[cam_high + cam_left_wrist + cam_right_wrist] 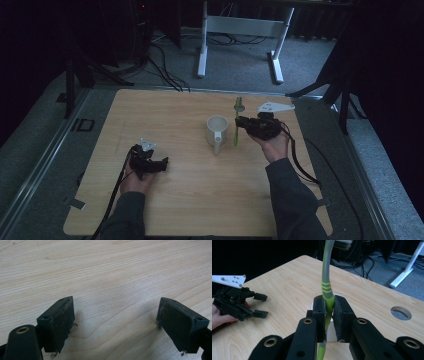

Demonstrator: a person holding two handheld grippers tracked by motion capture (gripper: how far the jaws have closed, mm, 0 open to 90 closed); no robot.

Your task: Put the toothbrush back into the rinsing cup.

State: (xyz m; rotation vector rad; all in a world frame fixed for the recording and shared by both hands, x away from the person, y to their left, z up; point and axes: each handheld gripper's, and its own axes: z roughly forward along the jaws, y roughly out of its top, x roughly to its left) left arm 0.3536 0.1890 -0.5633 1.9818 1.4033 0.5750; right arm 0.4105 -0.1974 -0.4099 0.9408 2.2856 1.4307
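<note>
A white mug stands upright right of the table's middle, its handle toward the near side. Just right of it, my right gripper is shut on a green and grey toothbrush, held about upright with its head up. In the right gripper view the jaws clamp the brush handle, and the mug shows just behind them. My left gripper rests low at the near left, apart from the mug. Its jaws stand wide open over bare wood. It is also seen open as the left gripper from the right gripper view.
The wooden table has a round hole near one edge. Beyond the table a white desk frame stands on grey carpet among cables and black stands. Bare wood lies between the two grippers.
</note>
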